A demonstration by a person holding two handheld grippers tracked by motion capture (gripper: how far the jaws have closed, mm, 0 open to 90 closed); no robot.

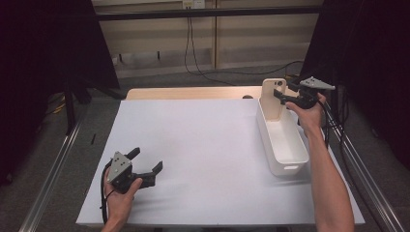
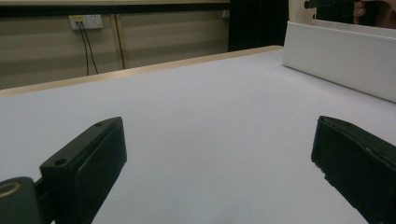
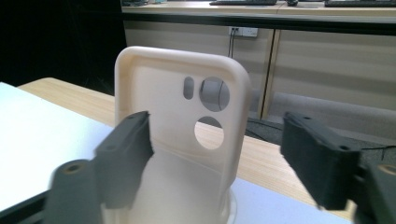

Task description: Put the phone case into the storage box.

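1. Phone case – cream, with camera cutouts – stands upright at the far end of the white bin, leaning on its end wall. The lower end looks to be inside the bin.
2. Right gripper sits at the case with jaws spread. In the right gripper view the case is between the jaws, one pad close to its left edge and the other well clear on the right, so nothing is pinched.
3. Left gripper rests low on the white table cover at the near left, well apart from the bin. Jaws are wide, with bare table surface between them in the left gripper view.
4. Progress, as a judgement: the case-into-bin placement looks essentially done – case deposited, grip let go. What is left is backing the right gripper away, and maybe tipping the case flat if it should lie down.
5. Hard to tell: whether the left pad touches the case edge, since that jaw is blurred; the case bottom is hidden by the jaws and bin wall, so its seat on the bin floor is unconfirmed.
6. The bin interior is only partly visible; the visible part looks bare besides the case. In the left gripper view the bin is cut off at the right edge.
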